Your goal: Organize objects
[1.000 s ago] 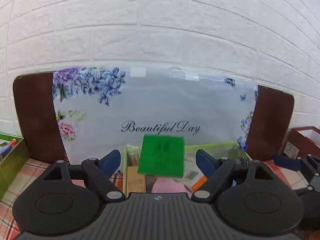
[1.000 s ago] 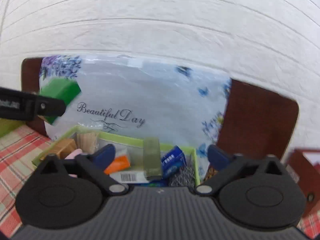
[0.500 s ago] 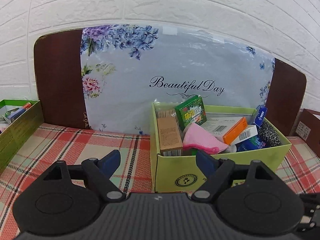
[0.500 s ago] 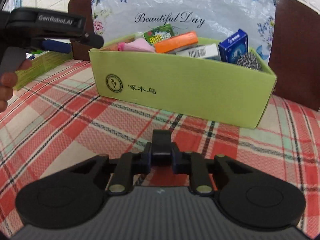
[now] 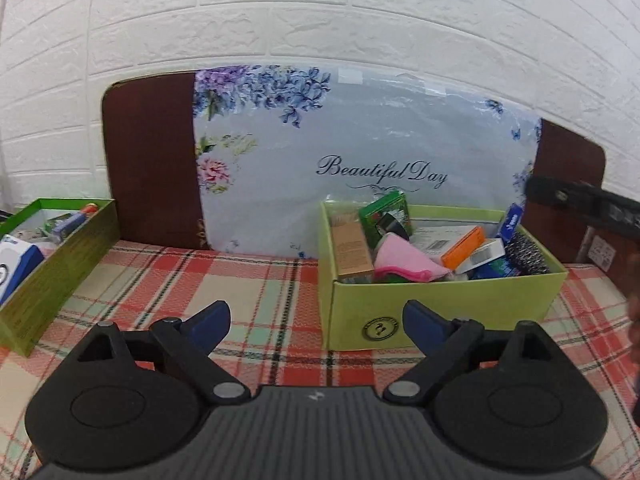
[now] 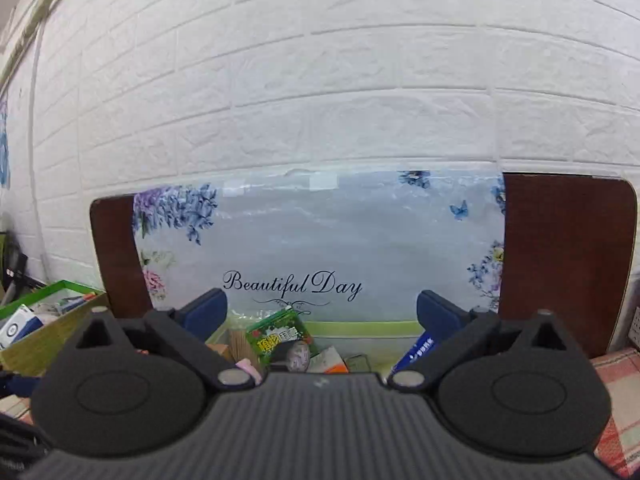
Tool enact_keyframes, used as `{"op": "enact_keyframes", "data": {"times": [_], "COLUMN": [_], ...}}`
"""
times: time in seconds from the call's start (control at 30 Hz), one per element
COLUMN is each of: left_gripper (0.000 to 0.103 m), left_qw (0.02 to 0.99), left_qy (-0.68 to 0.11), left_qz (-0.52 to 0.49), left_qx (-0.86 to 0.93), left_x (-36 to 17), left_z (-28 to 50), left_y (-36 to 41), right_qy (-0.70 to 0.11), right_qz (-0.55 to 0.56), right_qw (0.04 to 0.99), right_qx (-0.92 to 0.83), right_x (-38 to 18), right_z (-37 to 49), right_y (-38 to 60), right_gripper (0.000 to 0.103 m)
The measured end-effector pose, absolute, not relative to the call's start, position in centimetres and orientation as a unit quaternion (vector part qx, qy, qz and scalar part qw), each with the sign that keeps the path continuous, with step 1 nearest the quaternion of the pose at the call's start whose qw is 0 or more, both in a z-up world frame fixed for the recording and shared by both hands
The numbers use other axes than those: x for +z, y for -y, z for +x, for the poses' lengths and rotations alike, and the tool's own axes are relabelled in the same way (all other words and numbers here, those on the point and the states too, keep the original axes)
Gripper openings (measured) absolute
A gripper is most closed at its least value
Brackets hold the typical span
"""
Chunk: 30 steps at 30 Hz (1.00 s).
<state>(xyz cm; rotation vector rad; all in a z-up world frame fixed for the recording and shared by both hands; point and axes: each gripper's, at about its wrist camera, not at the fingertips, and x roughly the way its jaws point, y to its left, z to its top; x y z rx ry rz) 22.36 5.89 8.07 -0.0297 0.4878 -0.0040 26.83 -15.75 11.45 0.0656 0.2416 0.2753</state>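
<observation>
A light green box stands on the plaid cloth, filled with a green packet, a pink cloth, an orange box, a tan carton and a steel scourer. My left gripper is open and empty, low in front of the box's left corner. My right gripper is open and empty, raised above the box; the green packet and a dark round object lie below it. The right gripper also shows in the left wrist view.
A darker green box with several items stands at the far left, also in the right wrist view. A floral "Beautiful Day" panel on a brown board leans on the white brick wall. A brown box sits at the far right.
The right gripper has risen from the cloth to above the box and opened. A dark round object now lies in the box. The left gripper stays open and has drawn back.
</observation>
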Motion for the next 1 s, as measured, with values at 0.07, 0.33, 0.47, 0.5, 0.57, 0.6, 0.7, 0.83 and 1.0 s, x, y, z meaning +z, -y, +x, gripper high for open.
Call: {"op": "enact_keyframes", "data": {"times": [0.07, 0.33, 0.47, 0.5, 0.57, 0.6, 0.7, 0.83, 1.0], "left_gripper": [0.096, 0.096, 0.096, 0.096, 0.096, 0.096, 0.096, 0.096, 0.096], "left_qw": [0.97, 0.956, 0.955, 0.956, 0.956, 0.956, 0.956, 0.955, 0.958], "left_qy": [-0.243, -0.291, -0.293, -0.292, -0.292, -0.292, -0.293, -0.296, -0.287], "left_qz": [0.001, 0.025, 0.037, 0.036, 0.03, 0.028, 0.028, 0.02, 0.019], "left_qx": [0.013, 0.005, 0.005, 0.006, 0.008, 0.008, 0.007, 0.004, 0.003], "left_x": [7.6, 5.8, 5.7, 5.8, 6.0, 6.1, 6.2, 6.3, 6.3], "left_z": [21.4, 17.1, 14.9, 14.5, 13.7, 13.3, 12.6, 11.9, 11.1], "left_y": [-4.9, 0.3, 1.7, 1.8, 1.9, 1.8, 1.8, 1.6, 1.6], "right_qy": [-0.131, -0.244, -0.254, -0.254, -0.256, -0.257, -0.26, -0.26, -0.262], "right_qz": [0.022, -0.004, -0.01, -0.008, -0.009, -0.008, -0.009, -0.012, -0.018], "right_qw": [0.983, 0.967, 0.965, 0.965, 0.965, 0.965, 0.964, 0.964, 0.964], "right_qx": [0.125, 0.07, 0.065, 0.062, 0.058, 0.056, 0.049, 0.05, 0.05], "right_x": [10.4, 5.7, 5.3, 5.3, 5.4, 5.4, 5.5, 5.7, 5.7], "right_z": [24.0, 15.1, 12.8, 12.4, 11.7, 11.5, 10.8, 10.0, 9.4], "right_y": [17.5, 20.5, 20.7, 20.7, 20.8, 20.8, 20.6, 20.3, 19.7], "right_gripper": [0.103, 0.103, 0.103, 0.103, 0.103, 0.103, 0.103, 0.103, 0.103]}}
